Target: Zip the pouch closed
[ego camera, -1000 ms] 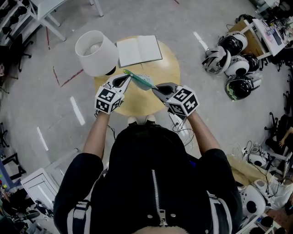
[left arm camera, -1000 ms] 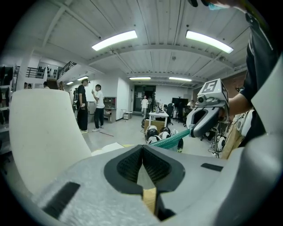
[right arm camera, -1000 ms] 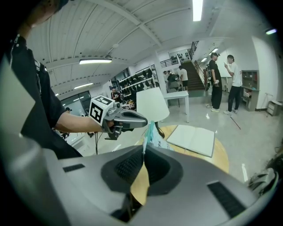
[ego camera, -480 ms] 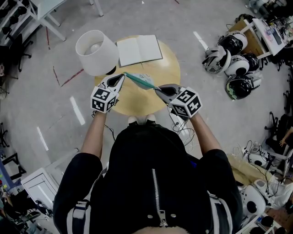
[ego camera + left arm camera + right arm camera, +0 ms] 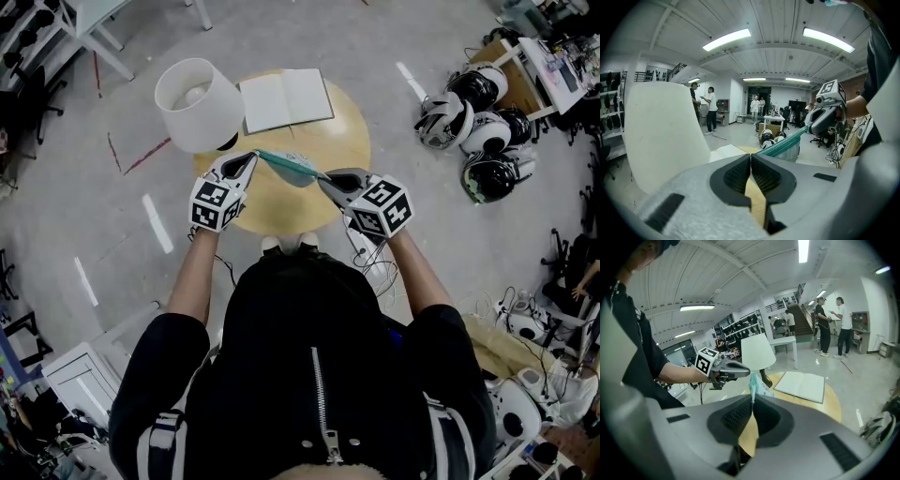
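Round and wooden, the counter (image 5: 342,131) stands on a grey floor (image 5: 422,244) in a busy workshop. Over its near half a teal pouch (image 5: 292,167) is held stretched between two tongs, its zip edge running as a taut line from one to the other and its body hanging below. The left tongs (image 5: 253,157) pinch the pouch's left end. Their jaws have just been easing apart a little, yet they stand almost together with the zip end at their tips. The right tongs (image 5: 323,178) are clamped on the pouch's right end, the teal edge rising from between their tips. Beyond the pouch an open notebook (image 5: 286,101) lies on the counter's far side, and a white lamp (image 5: 195,105) stands at its far left edge. Helmets (image 5: 469,122) lie on the floor, well off to the right.
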The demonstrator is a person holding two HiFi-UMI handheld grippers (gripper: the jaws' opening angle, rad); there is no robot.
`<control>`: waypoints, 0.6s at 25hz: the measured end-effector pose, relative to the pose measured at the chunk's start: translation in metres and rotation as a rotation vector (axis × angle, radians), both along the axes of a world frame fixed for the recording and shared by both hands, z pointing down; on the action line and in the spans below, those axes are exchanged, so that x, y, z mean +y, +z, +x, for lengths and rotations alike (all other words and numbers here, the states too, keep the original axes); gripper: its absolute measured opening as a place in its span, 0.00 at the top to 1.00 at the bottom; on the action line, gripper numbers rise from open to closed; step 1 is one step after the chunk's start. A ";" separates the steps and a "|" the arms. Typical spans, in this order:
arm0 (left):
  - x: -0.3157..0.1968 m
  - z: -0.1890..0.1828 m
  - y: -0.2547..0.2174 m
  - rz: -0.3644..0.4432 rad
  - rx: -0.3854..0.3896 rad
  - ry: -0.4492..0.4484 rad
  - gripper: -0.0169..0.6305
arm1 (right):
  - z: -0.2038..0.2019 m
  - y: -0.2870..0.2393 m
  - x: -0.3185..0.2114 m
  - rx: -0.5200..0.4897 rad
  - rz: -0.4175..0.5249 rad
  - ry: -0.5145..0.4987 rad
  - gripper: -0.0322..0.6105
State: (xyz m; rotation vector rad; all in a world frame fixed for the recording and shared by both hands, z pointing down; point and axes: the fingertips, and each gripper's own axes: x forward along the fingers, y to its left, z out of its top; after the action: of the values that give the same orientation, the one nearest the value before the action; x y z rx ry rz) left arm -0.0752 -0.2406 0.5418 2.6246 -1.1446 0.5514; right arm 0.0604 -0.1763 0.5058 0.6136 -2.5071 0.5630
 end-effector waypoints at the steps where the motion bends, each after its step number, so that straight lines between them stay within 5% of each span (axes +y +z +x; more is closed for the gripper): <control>1: 0.001 0.001 0.002 -0.004 0.002 0.000 0.95 | 0.001 0.000 -0.001 -0.002 0.000 0.004 0.93; 15: 0.006 -0.007 -0.003 -0.002 0.040 -0.045 0.94 | 0.010 0.002 -0.036 0.022 0.032 0.120 0.93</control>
State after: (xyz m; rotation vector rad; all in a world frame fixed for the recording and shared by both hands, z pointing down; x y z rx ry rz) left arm -0.0824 -0.2348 0.5387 2.5892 -1.1866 0.4897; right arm 0.0706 -0.2121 0.5081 0.7822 -2.4753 0.5578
